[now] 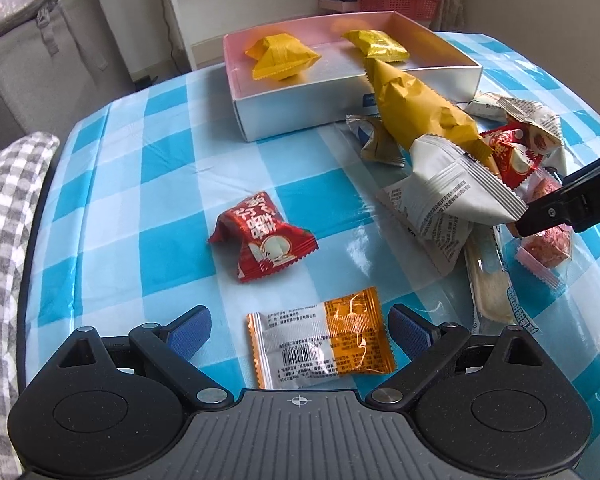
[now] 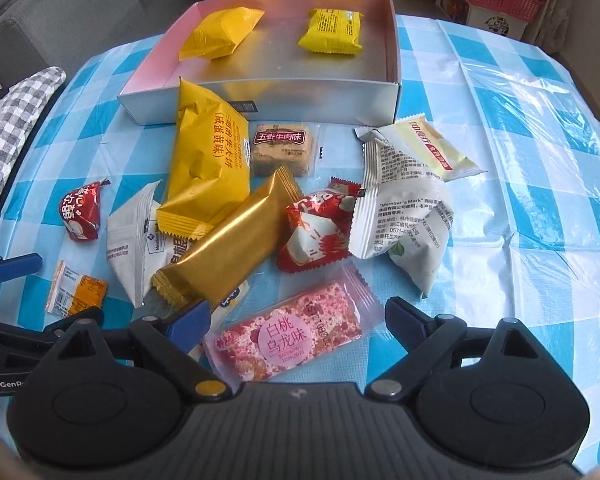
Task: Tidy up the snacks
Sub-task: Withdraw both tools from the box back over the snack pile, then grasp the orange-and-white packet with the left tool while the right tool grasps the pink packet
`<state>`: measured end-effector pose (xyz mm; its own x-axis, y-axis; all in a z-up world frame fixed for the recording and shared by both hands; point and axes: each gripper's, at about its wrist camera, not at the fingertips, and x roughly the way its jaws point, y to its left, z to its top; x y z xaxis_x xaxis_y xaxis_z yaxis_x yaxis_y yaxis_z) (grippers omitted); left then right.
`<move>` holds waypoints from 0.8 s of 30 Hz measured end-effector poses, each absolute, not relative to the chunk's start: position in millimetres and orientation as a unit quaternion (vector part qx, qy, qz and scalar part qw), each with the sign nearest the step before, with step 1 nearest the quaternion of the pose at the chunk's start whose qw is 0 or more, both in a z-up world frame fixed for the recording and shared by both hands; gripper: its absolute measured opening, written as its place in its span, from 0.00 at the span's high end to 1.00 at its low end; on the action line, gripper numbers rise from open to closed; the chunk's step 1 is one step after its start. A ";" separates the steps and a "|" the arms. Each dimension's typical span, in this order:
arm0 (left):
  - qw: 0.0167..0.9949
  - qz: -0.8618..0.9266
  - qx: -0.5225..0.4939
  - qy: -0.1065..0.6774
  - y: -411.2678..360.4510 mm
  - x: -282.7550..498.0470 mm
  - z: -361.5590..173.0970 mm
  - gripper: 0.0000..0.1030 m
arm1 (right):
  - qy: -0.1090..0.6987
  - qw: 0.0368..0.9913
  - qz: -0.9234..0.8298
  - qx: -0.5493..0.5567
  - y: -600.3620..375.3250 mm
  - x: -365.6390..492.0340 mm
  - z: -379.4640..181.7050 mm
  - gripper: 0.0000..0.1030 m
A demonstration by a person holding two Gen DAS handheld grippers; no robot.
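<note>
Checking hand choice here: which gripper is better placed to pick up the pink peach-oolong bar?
Right. The right gripper is open with the pink bar between its fingers. The left gripper is open over the orange-and-white packet instead.

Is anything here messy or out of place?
Yes. Only two yellow packets lie in the silver box; the other snacks sit jumbled on the checked cloth, with a long gold packet lying across others.

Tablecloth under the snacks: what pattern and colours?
Blue-and-white check tablecloth, clearest in the left wrist view.
</note>
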<state>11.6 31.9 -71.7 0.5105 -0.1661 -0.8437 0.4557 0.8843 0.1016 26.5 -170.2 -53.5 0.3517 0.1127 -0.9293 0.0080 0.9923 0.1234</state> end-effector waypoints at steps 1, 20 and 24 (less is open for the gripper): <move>0.854 -0.193 0.167 0.452 30.7 11.1 -71.4 0.06 | 0.570 0.820 0.028 0.052 -170.1 26.5 -55.2 0.10; 0.798 -0.311 0.194 0.478 26.9 -14.4 -70.7 0.40 | 0.584 0.810 0.041 0.032 -184.2 6.9 -51.5 0.17; 0.817 -0.287 0.193 0.462 27.7 -16.7 -65.6 0.37 | 0.582 0.810 0.042 0.060 -195.9 3.3 -44.4 0.17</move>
<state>-16.7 27.7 -65.6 0.4085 -0.2911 -0.8651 0.6474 0.7606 0.0498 3.3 -195.9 -44.4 0.3183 0.1373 -0.9380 0.0021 0.9894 0.1455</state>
